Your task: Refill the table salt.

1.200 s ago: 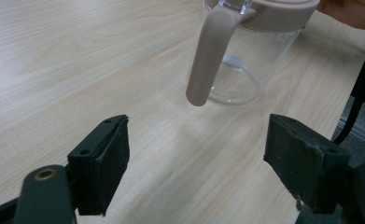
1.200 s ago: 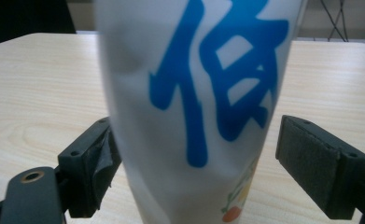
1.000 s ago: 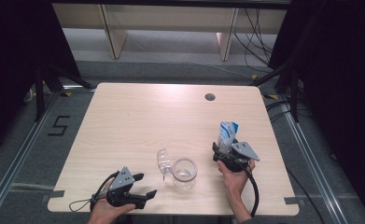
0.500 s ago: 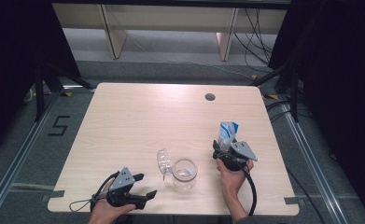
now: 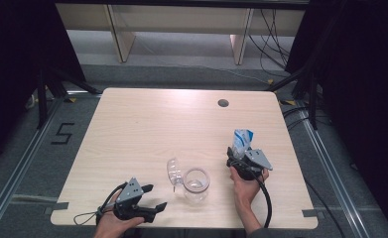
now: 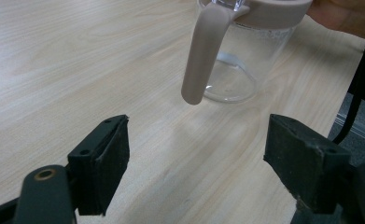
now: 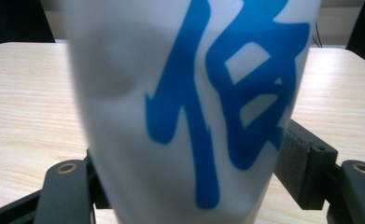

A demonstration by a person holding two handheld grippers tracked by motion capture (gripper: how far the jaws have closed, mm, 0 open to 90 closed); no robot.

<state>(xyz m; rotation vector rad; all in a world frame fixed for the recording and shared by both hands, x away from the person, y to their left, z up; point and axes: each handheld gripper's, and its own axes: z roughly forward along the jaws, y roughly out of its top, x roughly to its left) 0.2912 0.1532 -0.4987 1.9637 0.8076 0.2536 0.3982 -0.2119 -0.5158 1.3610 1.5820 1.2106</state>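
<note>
1. Setting: pale wood table (image 5: 147,124), round cable hole (image 5: 223,103) near far edge; grey floor w/ a "5" marking (image 5: 63,133) to the left; dark curtains at both sides.
2. Clear jar (image 5: 196,184): stands upright on table, near front edge, approx. centre, between the two grippers. Left gripper view shows a beige rim and a beige strap (image 6: 201,56) hanging down its side.
3. Clear lid (image 5: 173,171): just beside jar on its left, tilted up on edge; cannot tell if touching.
4. Left gripper (image 5: 153,198): at front-left corner area, held low over table by person's left hand (image 5: 113,223). Jaws spread wide, nothing between them (left gripper view: bare wood in the gap, jar farther ahead, well apart from the pads).
5. Right gripper (image 5: 237,154): right of jar, held by right hand (image 5: 245,186); jaws clamped on either side of white packet w/ blue print (image 5: 241,140), which sticks up above them.
6. Packet, close view (image 7: 189,107): large blue character on white; pads press both its sides; lifted or resting on table, cannot tell.
</note>
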